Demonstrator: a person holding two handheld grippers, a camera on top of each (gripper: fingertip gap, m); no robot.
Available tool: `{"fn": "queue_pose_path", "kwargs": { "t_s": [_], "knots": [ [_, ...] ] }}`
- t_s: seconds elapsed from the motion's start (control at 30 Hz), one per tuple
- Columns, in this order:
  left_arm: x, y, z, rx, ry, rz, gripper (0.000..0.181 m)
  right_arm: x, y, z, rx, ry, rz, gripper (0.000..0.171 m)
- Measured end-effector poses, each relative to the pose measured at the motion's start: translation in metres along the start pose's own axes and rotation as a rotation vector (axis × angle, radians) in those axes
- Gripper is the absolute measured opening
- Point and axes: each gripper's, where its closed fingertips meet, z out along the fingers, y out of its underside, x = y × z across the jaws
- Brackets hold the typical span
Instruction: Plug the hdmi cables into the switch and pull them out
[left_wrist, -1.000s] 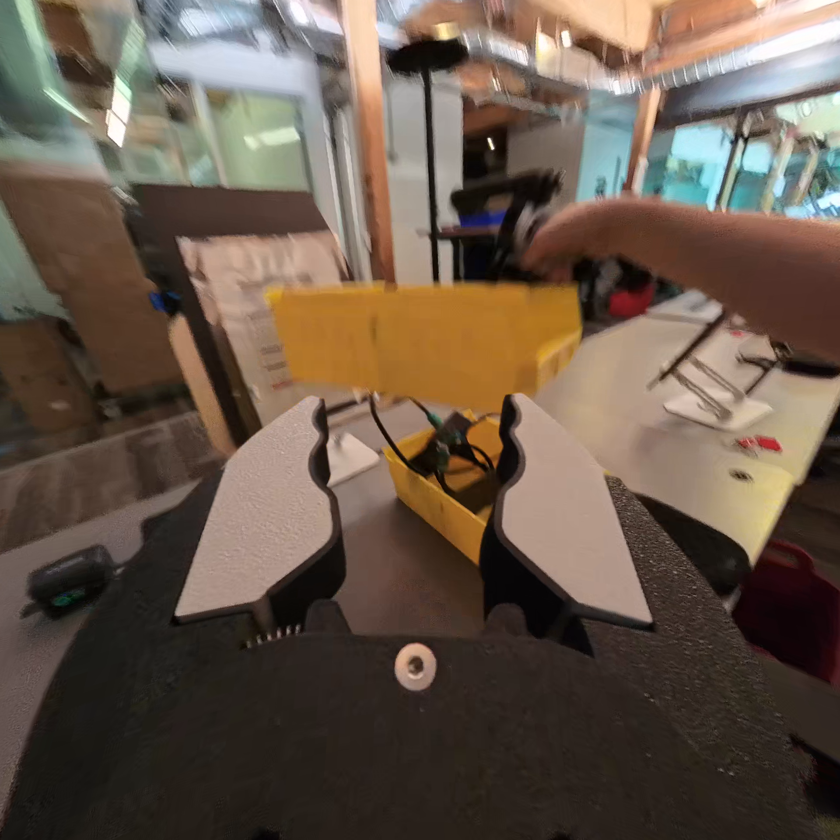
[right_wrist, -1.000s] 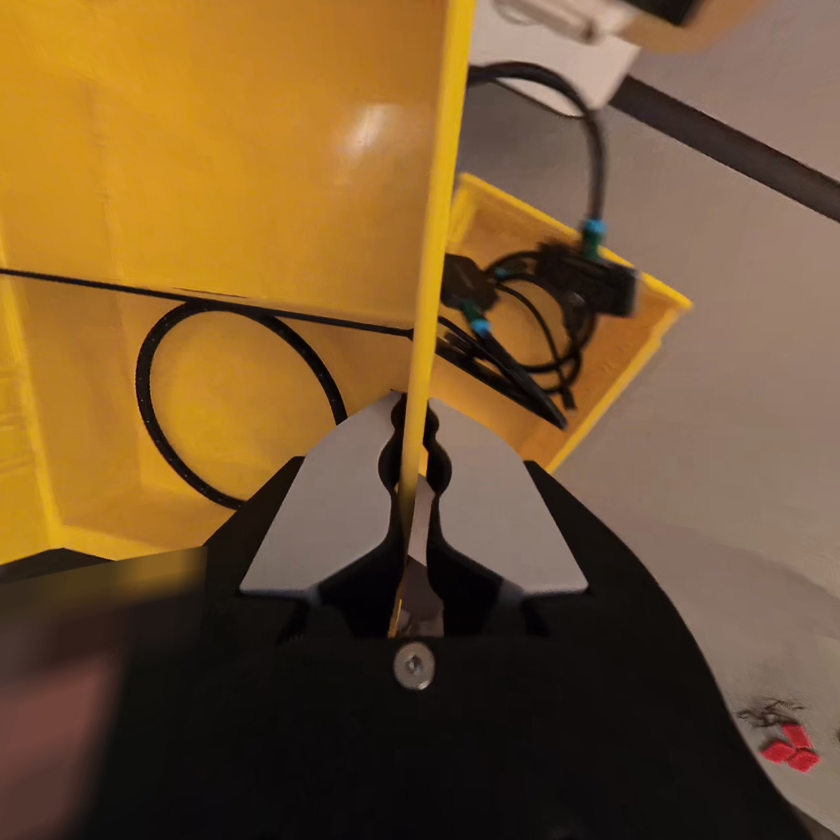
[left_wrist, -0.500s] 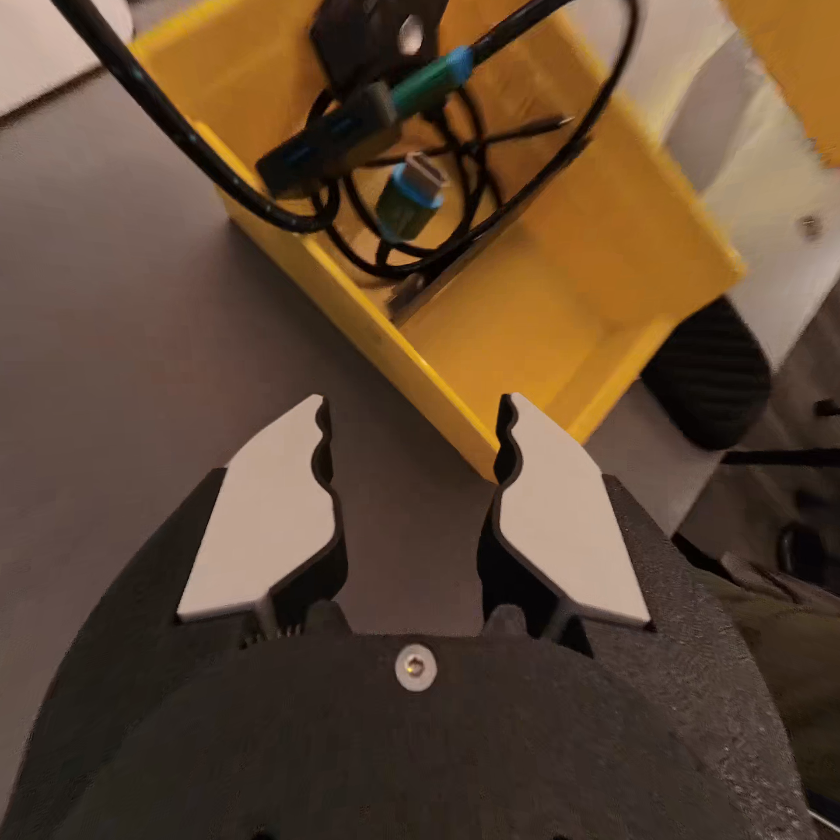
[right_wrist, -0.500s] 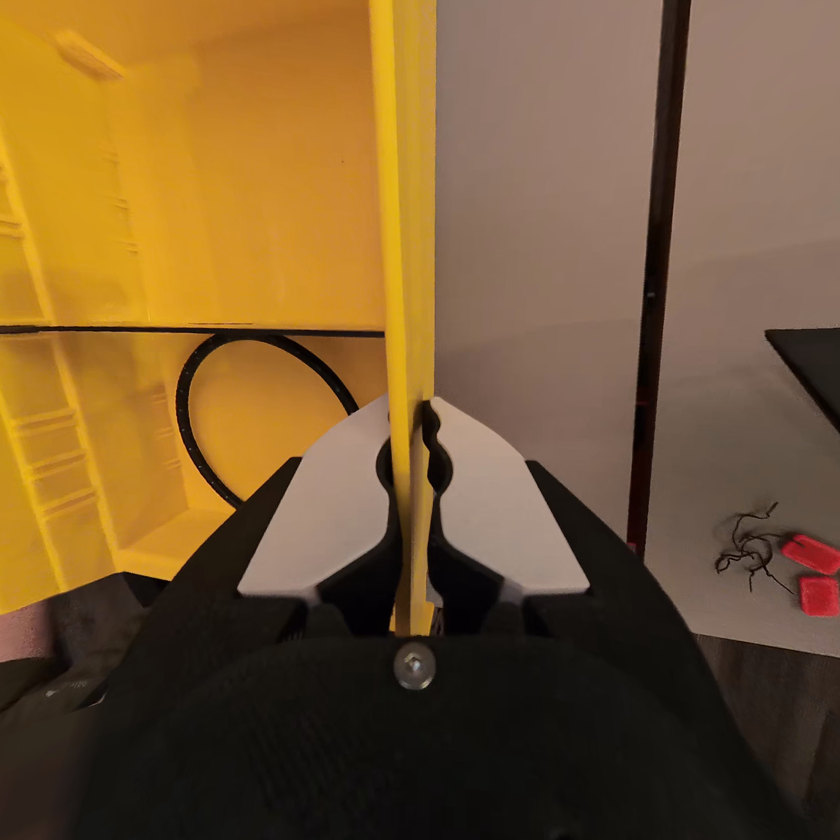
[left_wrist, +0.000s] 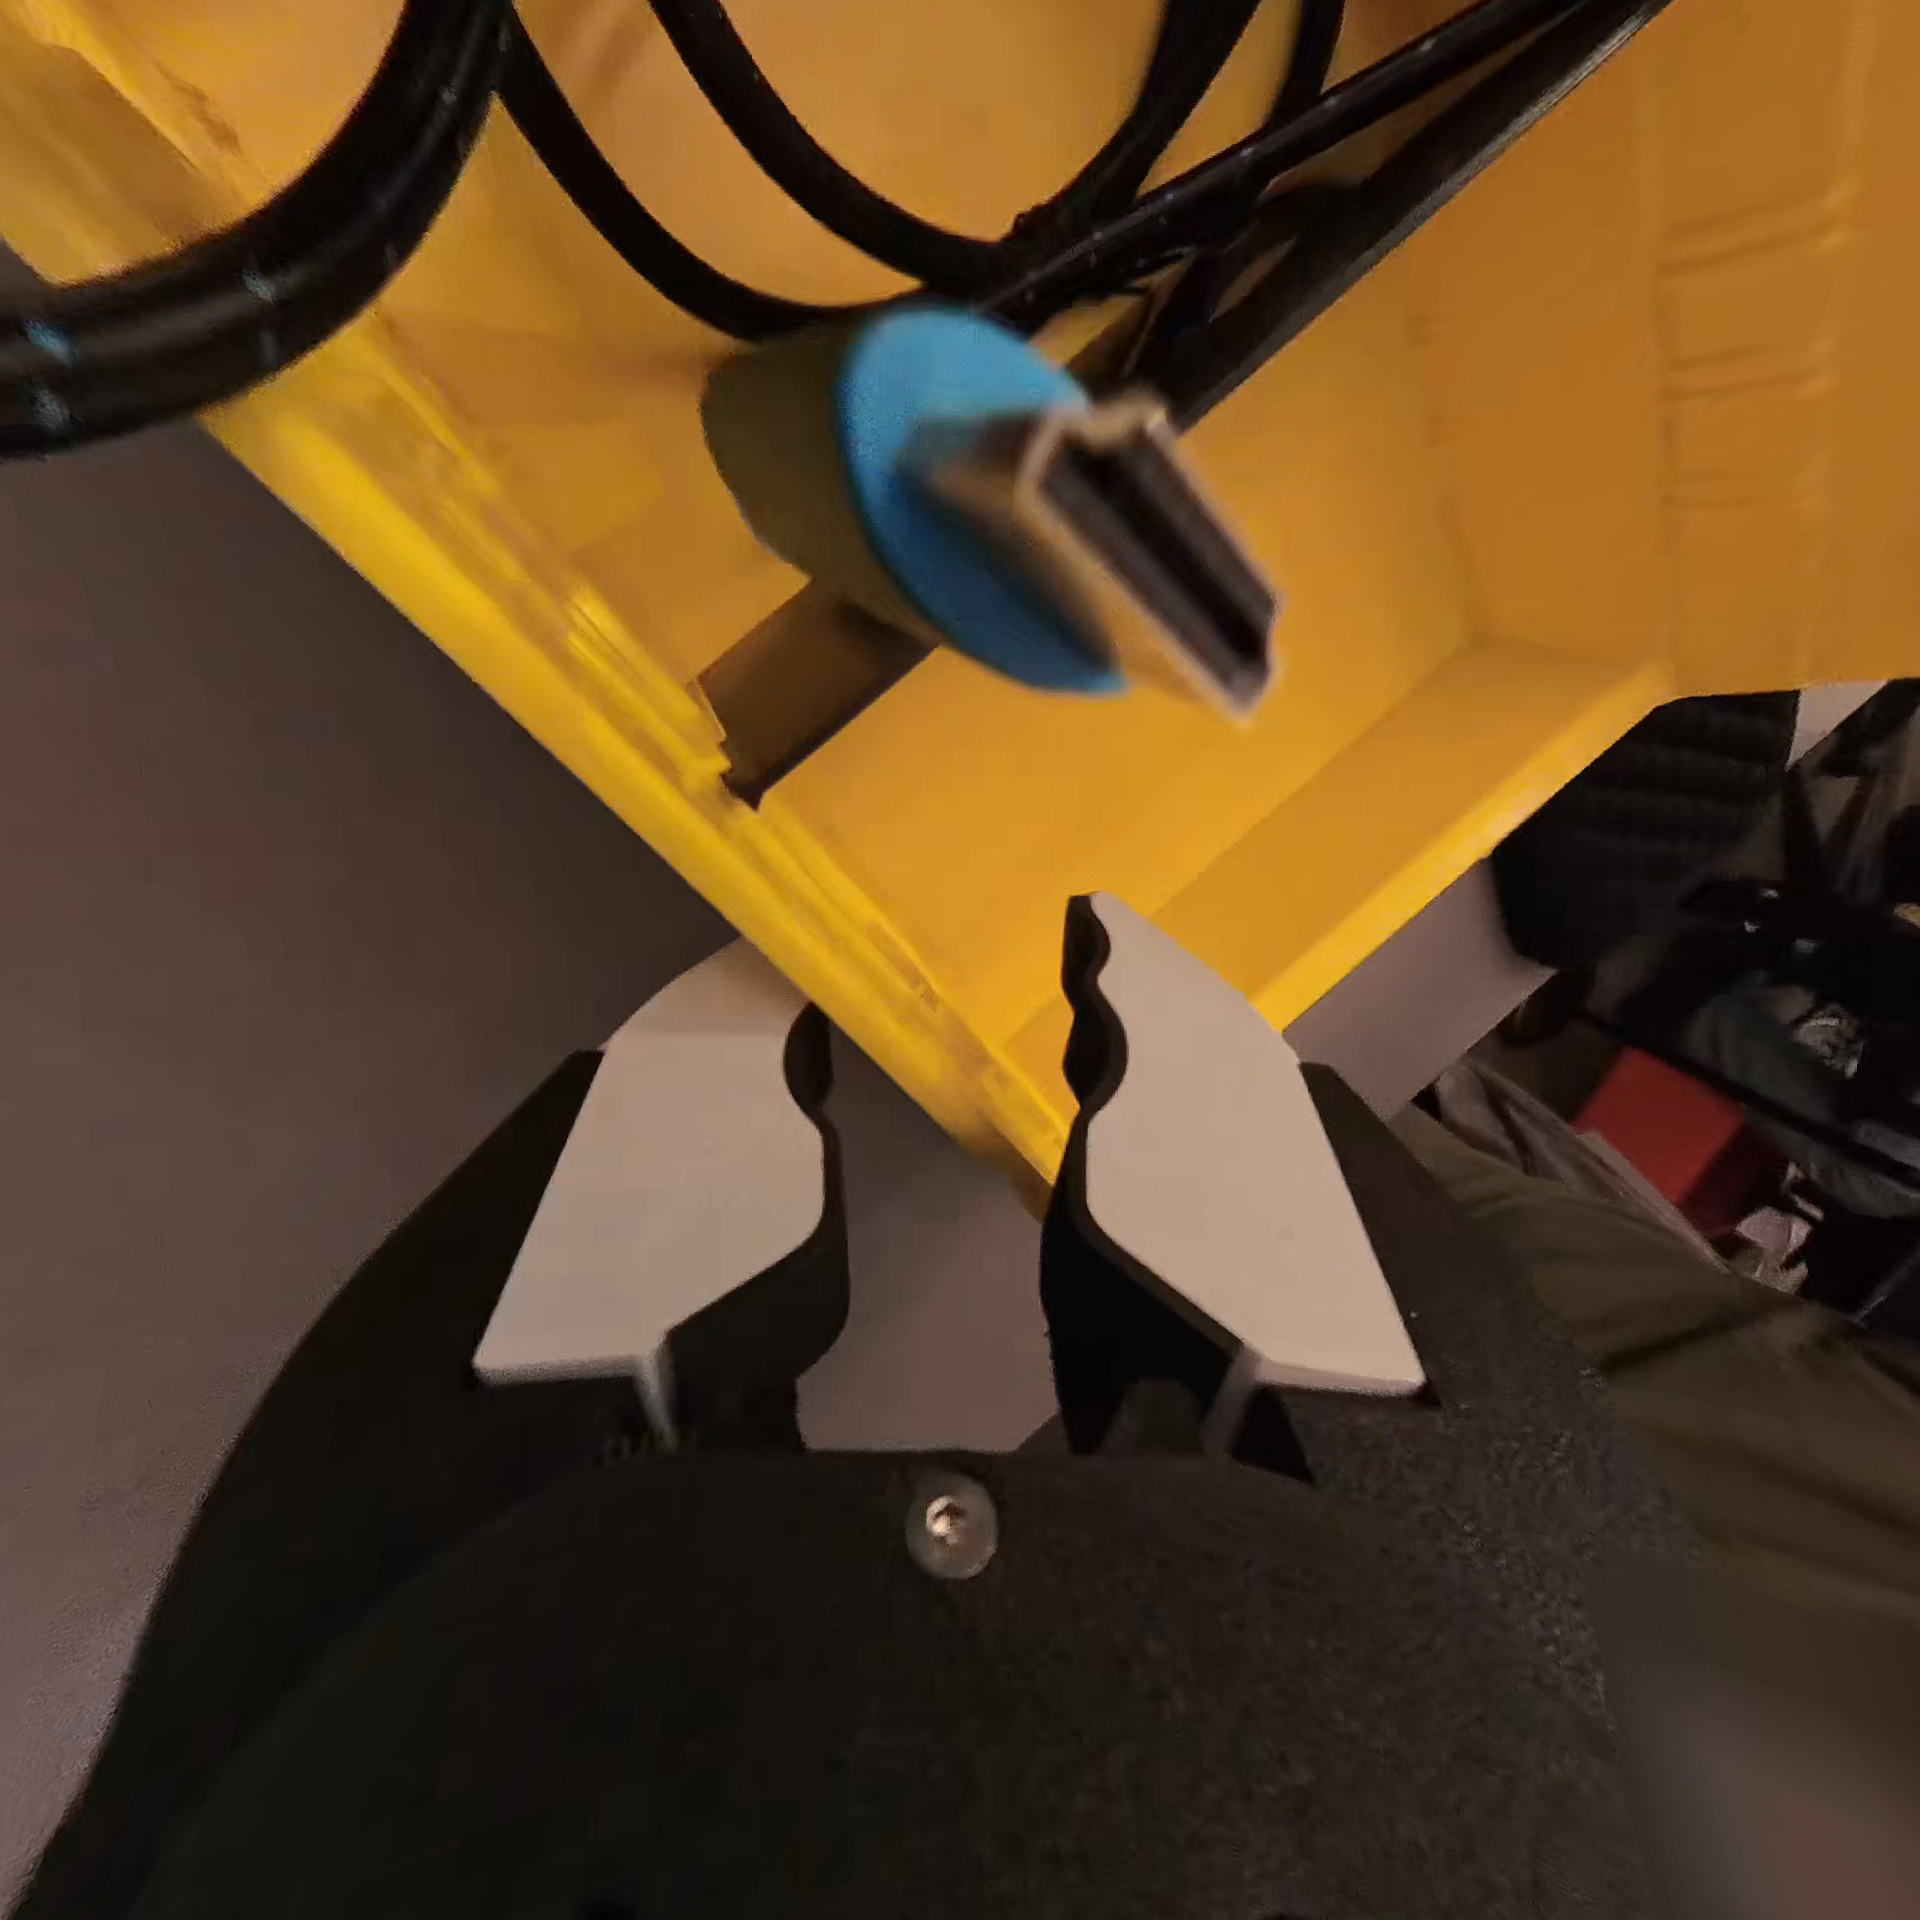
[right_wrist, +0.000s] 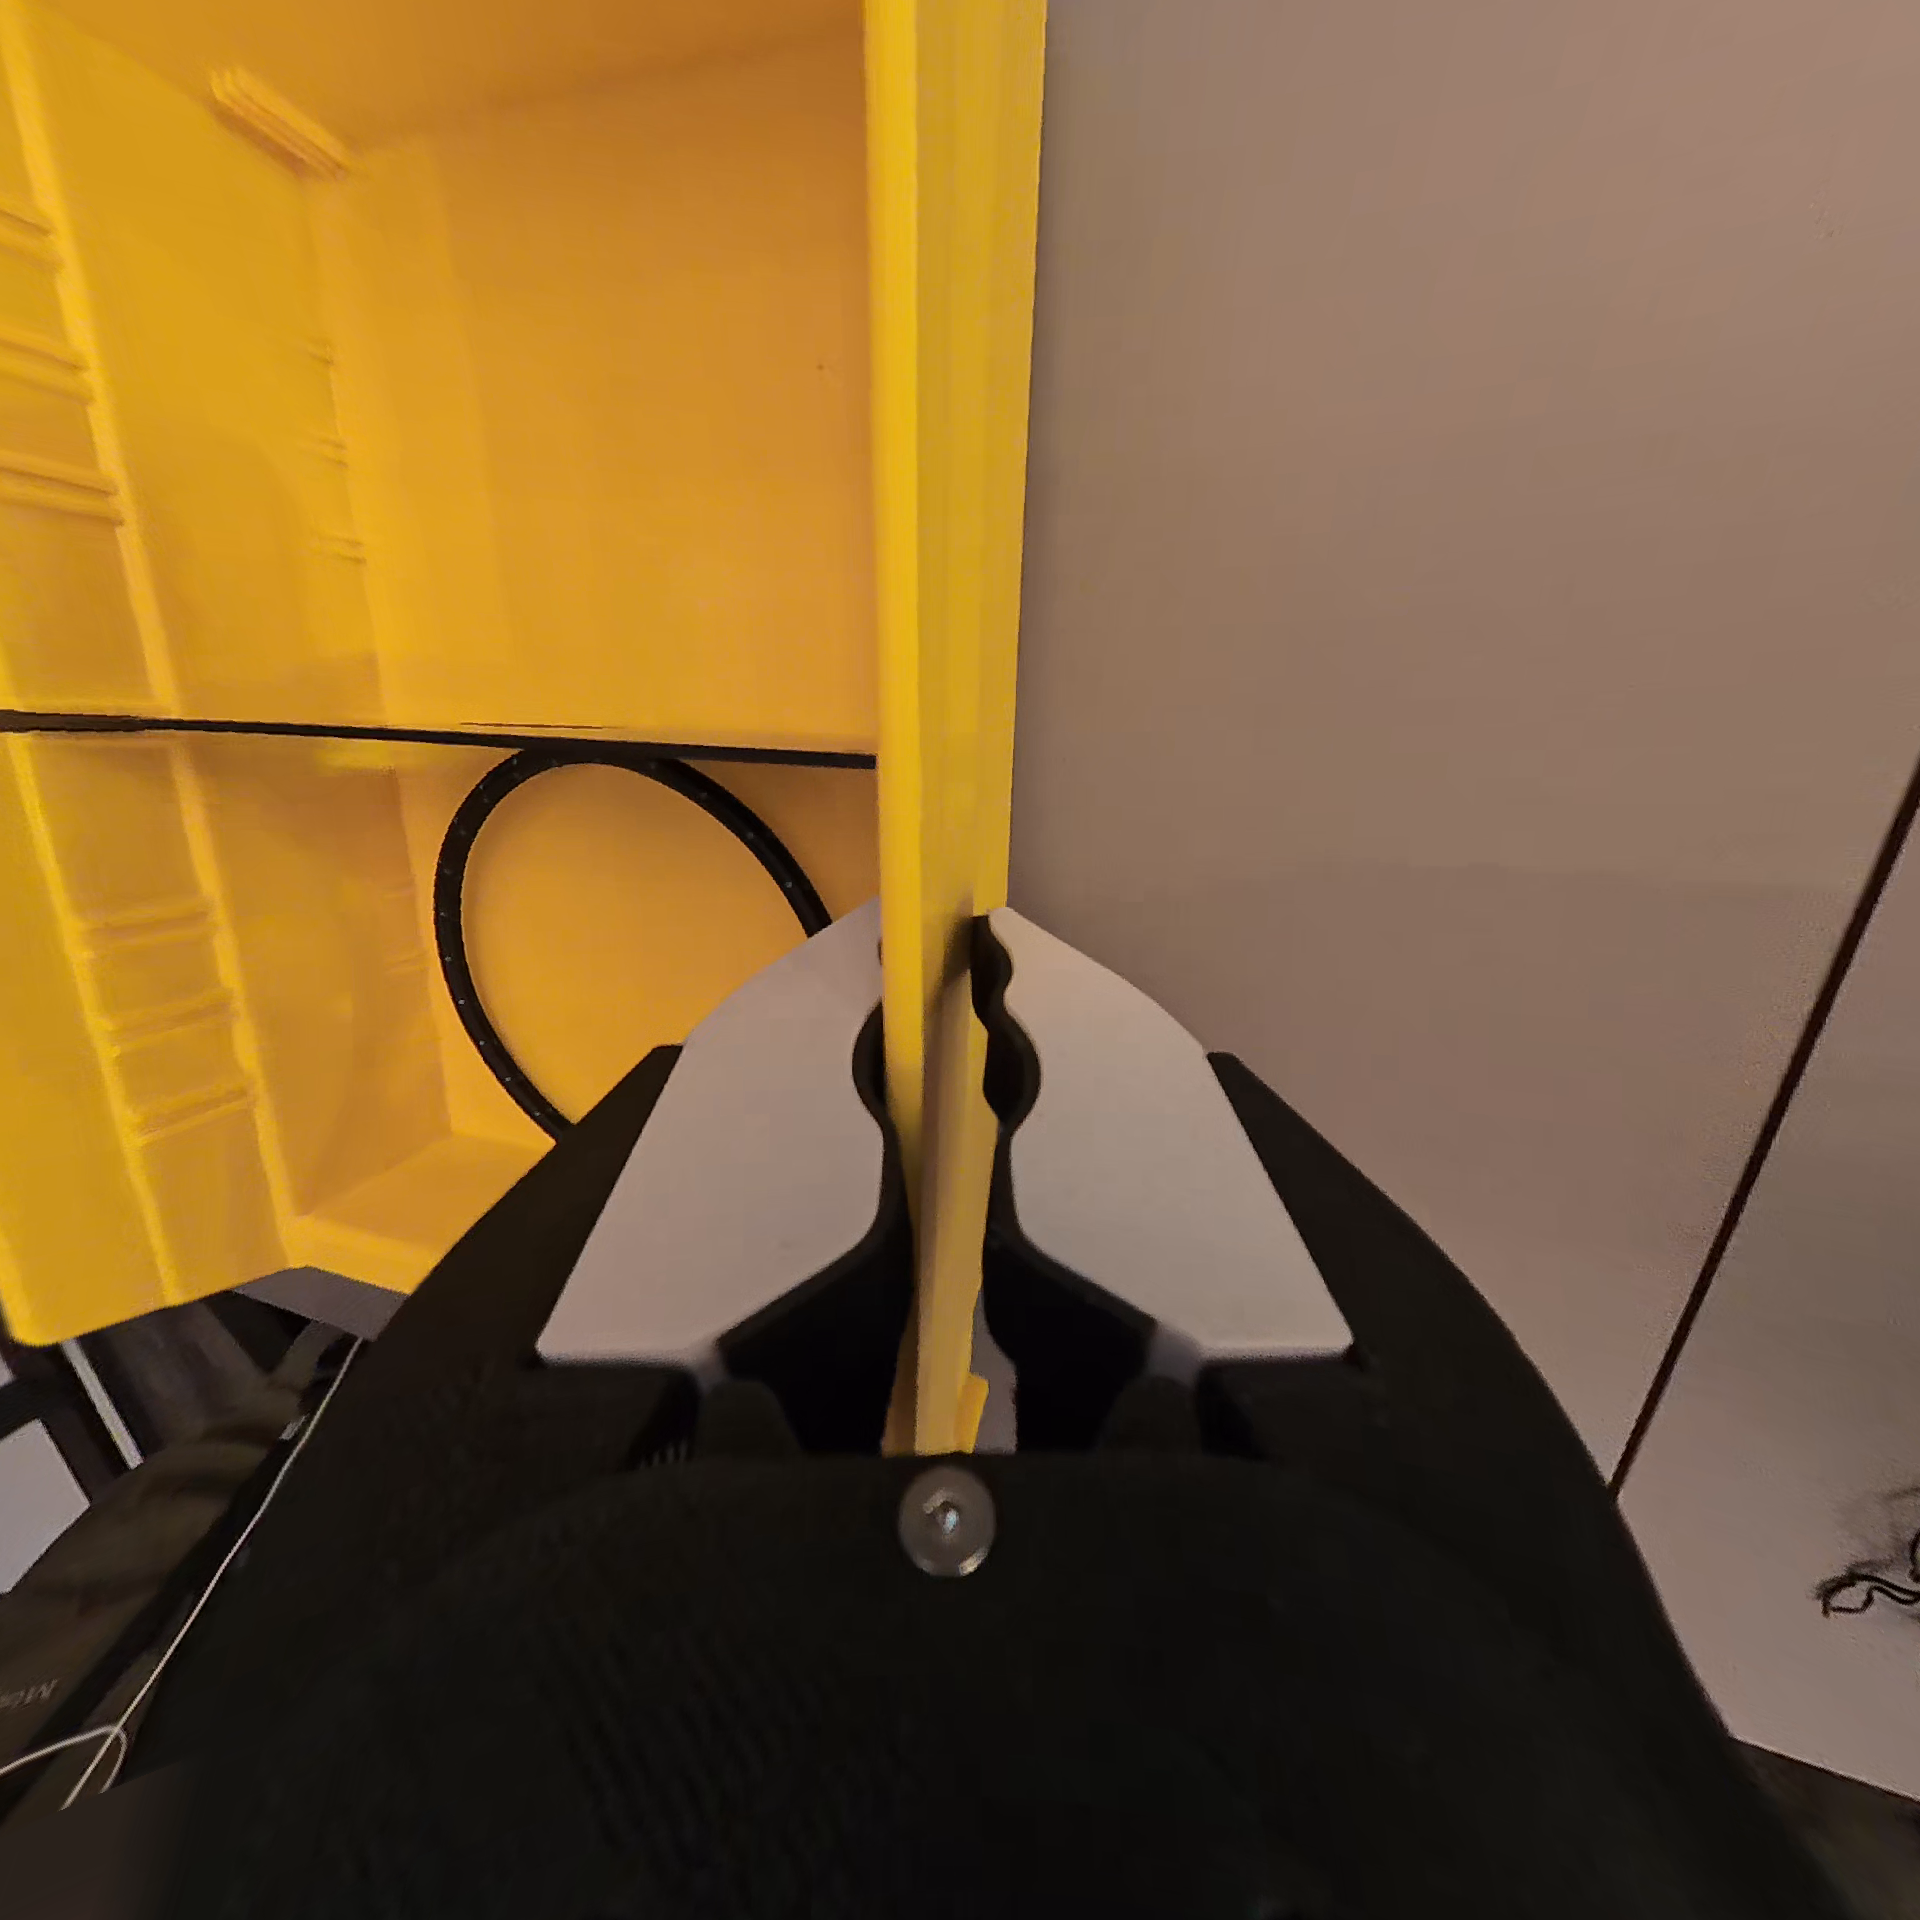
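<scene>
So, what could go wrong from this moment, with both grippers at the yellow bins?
1. The left gripper is open astride the rim of the yellow bin with the cables; closing may tip or drag it, and the loose HDMI plug and black cables could shift or snag.
2. The right gripper pinches only one wall of the other yellow bin; the bin could slip or twist in that narrow grip.

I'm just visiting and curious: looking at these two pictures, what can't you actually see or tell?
- The switch: in neither view.
- Black cables in the left wrist view: cut off by the top and left edges, so their far ends are unknown.
- HDMI plug, left wrist view: close and blurred; what it rests on is unclear.
- Black ring, right wrist view: its lower part is hidden behind the right gripper, which clamps the yellow bin wall.
</scene>
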Motion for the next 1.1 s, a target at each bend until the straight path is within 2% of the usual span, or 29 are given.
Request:
{"fn": "queue_pose_path", "kwargs": {
  "t_s": [0.13,0.2,0.3,0.43,0.5,0.63,0.77,0.97,1.1],
  "knots": [
    [-0.006,-0.001,-0.01,-0.027,0.112,-0.072,0.017,-0.01,-0.001,0.01,0.011,0.032,-0.018,0.011],
    [-0.021,-0.001,-0.017,-0.017,0.123,-0.068,0.016,-0.018,-0.001,0.017,0.018,0.032,-0.02,0.011],
    [-0.059,0.002,-0.034,0.013,0.053,-0.076,0.012,-0.033,0.0,0.029,0.041,0.018,-0.018,0.011],
    [-0.125,0.009,-0.064,0.138,0.055,-0.212,0.013,-0.062,-0.003,0.039,0.071,-0.024,-0.031,0.013],
    [-0.159,0.022,-0.08,0.188,0.063,-0.286,0.015,-0.076,-0.004,0.044,0.075,-0.039,-0.034,0.014],
    [-0.231,0.059,-0.114,0.275,-0.02,-0.394,0.016,-0.097,-0.003,0.051,0.054,-0.027,-0.054,0.013],
    [-0.282,0.098,-0.141,0.357,-0.025,-0.539,0.016,-0.105,-0.005,0.054,0.049,-0.012,-0.041,0.012],
    [-0.316,0.144,-0.162,0.464,0.029,-0.67,0.016,-0.104,-0.005,0.053,0.051,-0.043,0.01,0.014],
    [-0.325,0.164,-0.169,0.491,0.037,-0.679,0.017,-0.094,-0.003,0.049,0.061,0.034,-0.015,0.01]
  ]
}}
